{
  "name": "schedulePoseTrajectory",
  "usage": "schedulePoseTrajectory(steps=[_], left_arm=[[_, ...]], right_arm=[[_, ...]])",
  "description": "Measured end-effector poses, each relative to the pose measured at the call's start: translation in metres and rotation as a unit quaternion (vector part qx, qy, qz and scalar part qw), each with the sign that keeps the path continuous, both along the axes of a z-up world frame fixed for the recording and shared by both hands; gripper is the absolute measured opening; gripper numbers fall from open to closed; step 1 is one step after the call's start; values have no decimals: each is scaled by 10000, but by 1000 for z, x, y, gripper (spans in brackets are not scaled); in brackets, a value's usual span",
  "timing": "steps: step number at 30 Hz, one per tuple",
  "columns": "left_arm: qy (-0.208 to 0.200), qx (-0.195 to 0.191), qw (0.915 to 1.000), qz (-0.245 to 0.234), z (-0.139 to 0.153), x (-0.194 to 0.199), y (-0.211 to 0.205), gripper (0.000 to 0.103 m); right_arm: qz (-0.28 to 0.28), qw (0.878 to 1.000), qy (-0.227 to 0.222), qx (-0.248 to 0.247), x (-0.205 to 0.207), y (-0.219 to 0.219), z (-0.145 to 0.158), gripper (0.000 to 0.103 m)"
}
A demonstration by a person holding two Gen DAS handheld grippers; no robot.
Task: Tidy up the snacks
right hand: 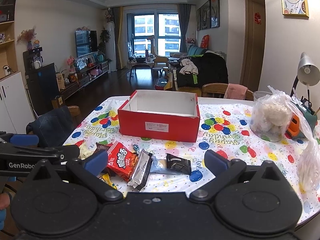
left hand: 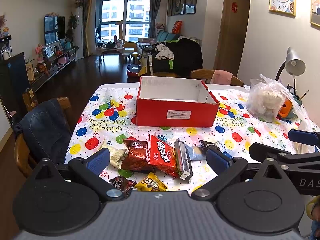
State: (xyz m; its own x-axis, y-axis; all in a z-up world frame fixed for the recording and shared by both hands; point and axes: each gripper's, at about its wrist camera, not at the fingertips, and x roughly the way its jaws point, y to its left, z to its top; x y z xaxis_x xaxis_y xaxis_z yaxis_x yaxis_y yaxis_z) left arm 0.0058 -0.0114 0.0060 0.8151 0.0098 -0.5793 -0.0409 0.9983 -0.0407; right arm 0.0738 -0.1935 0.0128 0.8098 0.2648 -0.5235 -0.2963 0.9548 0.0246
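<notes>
An open red box (left hand: 176, 113) with a white inside stands mid-table; it also shows in the right wrist view (right hand: 160, 125). Several snack packets lie near the front edge: a red chip bag (left hand: 161, 156) (right hand: 121, 163), a silver wrapper (left hand: 183, 161) (right hand: 141, 169), a brown foil bag (left hand: 137, 155), a black packet (right hand: 178, 166), a yellow packet (left hand: 151, 185). My left gripper (left hand: 158, 158) is open above the pile, holding nothing. My right gripper (right hand: 156, 161) is open above the packets, also holding nothing.
A clear plastic bag over a container (left hand: 266, 100) (right hand: 274, 116) stands at the right, with a desk lamp (right hand: 307, 72) behind. Another plastic bag (right hand: 309, 168) lies at the right edge. A chair with a denim jacket (left hand: 43, 128) is at the left.
</notes>
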Motion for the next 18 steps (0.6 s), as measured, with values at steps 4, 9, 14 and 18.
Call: schedulePoseTrajectory(steps=[4,9,14,18], left_arm=[[-4,-8,10000,-14,0,2,-2,103],[18,-75,10000,-27,0,6,-2,103],[87,-164,9998,-36,-9,17,2,103],[184,-165,9997,38,-15,25,4,103]], right_arm=[[0,10000,-1,-11,-1,2,-1,102],[38,10000,-6,-38,0,1,-2,102],[131,9999,52,-78,9,2,-4,102],[241,9996,142,-95,21,4,-11,101]])
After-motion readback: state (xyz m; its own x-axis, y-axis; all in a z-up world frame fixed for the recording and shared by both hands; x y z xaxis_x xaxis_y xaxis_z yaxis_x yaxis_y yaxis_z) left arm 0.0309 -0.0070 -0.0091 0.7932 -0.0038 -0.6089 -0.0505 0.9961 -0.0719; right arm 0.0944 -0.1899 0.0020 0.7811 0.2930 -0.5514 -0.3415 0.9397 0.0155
